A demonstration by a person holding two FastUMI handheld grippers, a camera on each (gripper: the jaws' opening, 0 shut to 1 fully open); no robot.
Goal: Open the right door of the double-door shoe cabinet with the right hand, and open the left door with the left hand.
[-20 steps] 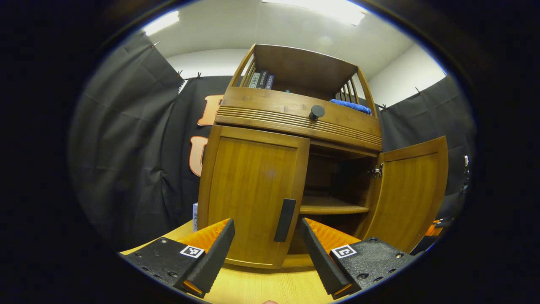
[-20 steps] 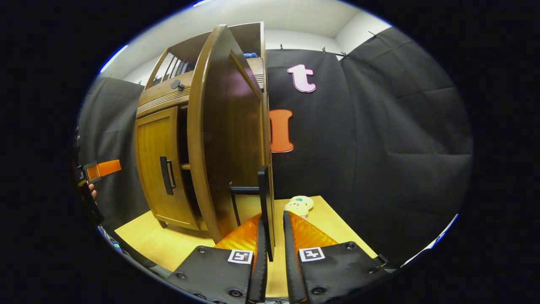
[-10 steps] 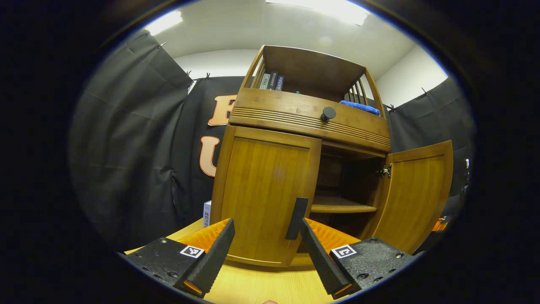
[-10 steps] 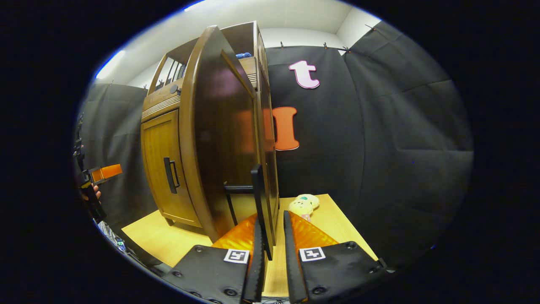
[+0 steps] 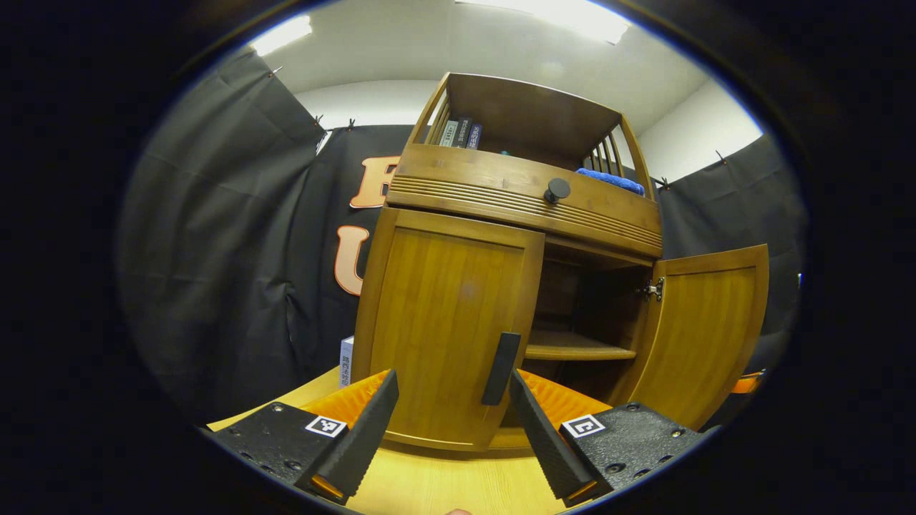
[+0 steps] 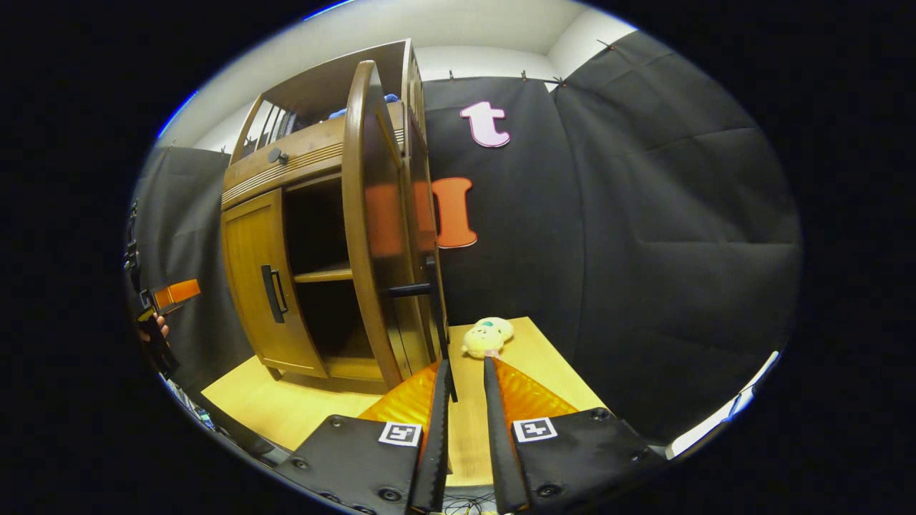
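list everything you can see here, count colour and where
shoe cabinet: 1, brown wood, on the table
left door: 1, brown, closed
left door handle: 1, black, on the door's right edge
right door: 1, brown, swung open
drawer knob: 1, black, above the doors
books: a few, dark, top shelf
cloth: 1, blue, top shelf
plush toy: 1, pale yellow, table beside cabinet
table: 1, light wood
left gripper: 1, black and orange, open before the left handle
right gripper: 1, black and orange, fingers close together
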